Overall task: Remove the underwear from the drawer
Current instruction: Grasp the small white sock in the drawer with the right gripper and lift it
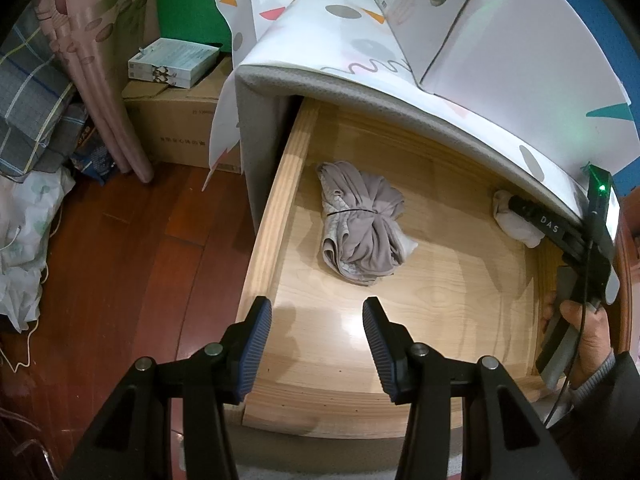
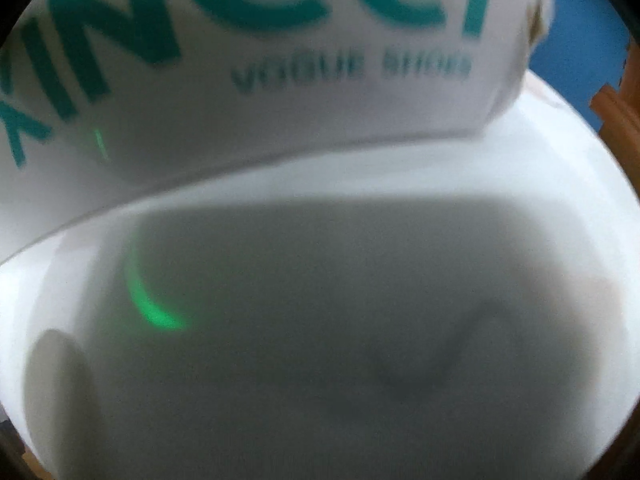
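The wooden drawer (image 1: 276, 216) stands pulled open. A bundled grey-beige piece of underwear (image 1: 360, 224) lies on the drawer floor at the middle left. My left gripper (image 1: 318, 320) is open and empty, hovering over the drawer's front, short of the bundle. My right gripper (image 1: 506, 202) reaches into the drawer's back right corner, and its tip touches a white piece of underwear (image 1: 520, 230). Its fingers are hidden by the cloth and the cabinet top. The right wrist view is blurred and filled by a white box (image 2: 280, 100) with teal letters; no fingers show there.
The cabinet top (image 1: 360, 64) is covered with patterned white paper and carries white boxes (image 1: 480, 20). To the left are a cardboard box (image 1: 176, 124) with books, a pink rolled mat (image 1: 104, 92), folded bedding and bags on the red wooden floor (image 1: 132, 264).
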Action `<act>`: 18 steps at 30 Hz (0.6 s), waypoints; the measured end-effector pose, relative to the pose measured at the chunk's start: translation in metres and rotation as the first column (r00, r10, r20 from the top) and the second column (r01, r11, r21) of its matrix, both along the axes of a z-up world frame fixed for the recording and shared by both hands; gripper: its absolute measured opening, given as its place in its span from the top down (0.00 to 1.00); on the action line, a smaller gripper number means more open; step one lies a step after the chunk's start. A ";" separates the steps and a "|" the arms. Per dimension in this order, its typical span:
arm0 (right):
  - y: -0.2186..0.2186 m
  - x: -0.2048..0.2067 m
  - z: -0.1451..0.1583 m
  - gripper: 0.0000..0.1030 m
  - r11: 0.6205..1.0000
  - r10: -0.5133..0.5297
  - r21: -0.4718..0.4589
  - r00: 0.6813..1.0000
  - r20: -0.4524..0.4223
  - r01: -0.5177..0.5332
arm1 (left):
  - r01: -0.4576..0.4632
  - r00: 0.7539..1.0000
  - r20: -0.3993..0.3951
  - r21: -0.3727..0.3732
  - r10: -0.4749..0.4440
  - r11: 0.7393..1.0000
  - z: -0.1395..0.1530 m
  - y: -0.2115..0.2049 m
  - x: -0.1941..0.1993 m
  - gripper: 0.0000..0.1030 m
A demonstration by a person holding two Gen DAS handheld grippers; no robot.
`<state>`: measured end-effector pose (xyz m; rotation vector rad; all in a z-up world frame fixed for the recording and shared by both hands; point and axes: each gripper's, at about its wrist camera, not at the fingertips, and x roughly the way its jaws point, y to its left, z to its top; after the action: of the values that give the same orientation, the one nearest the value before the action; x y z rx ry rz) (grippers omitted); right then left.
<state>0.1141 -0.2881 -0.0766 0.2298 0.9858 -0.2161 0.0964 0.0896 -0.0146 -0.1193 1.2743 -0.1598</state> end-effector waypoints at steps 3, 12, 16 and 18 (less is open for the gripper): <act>-0.001 -0.003 0.001 0.16 1.000 0.008 0.007 1.000 0.009 -0.008 | -0.001 1.000 -0.001 -0.001 0.001 1.000 0.000 0.000 0.000 0.53; -0.002 -0.016 -0.001 0.30 0.997 0.054 0.052 0.996 -0.077 -0.050 | -0.006 1.000 0.000 -0.002 0.006 1.000 0.000 0.002 0.001 0.53; -0.002 -0.021 -0.001 0.32 0.996 0.068 0.064 0.987 -0.147 -0.059 | -0.005 1.000 0.003 0.002 0.005 1.000 0.000 0.001 0.001 0.53; 0.001 -0.024 -0.002 0.32 0.996 0.080 0.062 0.979 -0.188 -0.070 | -0.005 1.000 0.001 0.004 0.005 1.000 -0.001 0.002 0.001 0.53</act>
<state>0.0903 -0.2873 -0.0788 0.2243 1.1889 -0.1438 0.0972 0.0912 -0.0151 -0.1194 1.2728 -0.1527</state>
